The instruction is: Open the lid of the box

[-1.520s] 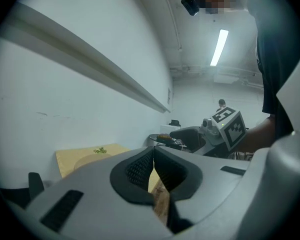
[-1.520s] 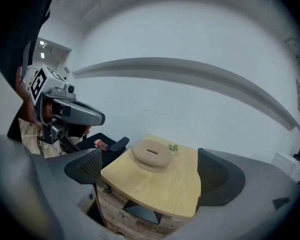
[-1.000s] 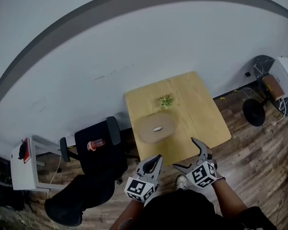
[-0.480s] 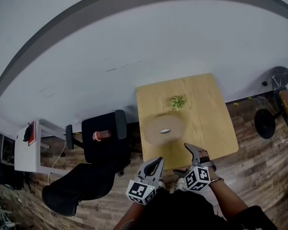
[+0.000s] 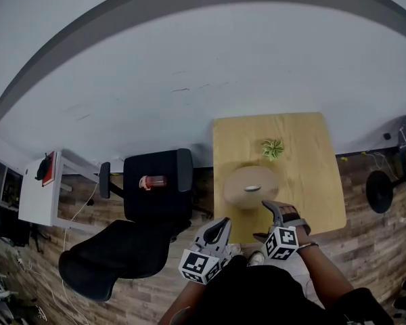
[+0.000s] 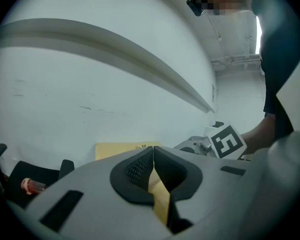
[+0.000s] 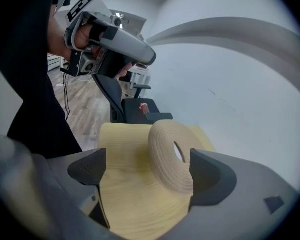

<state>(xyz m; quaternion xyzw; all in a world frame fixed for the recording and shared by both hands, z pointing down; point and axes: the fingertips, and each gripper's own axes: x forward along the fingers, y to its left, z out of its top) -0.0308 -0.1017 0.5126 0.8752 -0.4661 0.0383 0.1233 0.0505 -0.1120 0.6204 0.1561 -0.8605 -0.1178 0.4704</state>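
Observation:
A round tan wooden box with a pale knob on its lid sits on the light wooden table. My right gripper hovers at the table's near edge, just short of the box. Its jaws stand wide and are closing. The right gripper view shows the box ahead of my right gripper, untouched by either pad. Further left, off the table, my left gripper is shut and holds nothing; its pads meet in the left gripper view.
A small green plant stands on the table behind the box. Two black office chairs stand left of the table, one carrying a reddish bottle. A white side table is far left, and a round black base far right.
The head view has swung, so the table and box now lie further right. My right gripper has come closer to the box. The left gripper stays shut.

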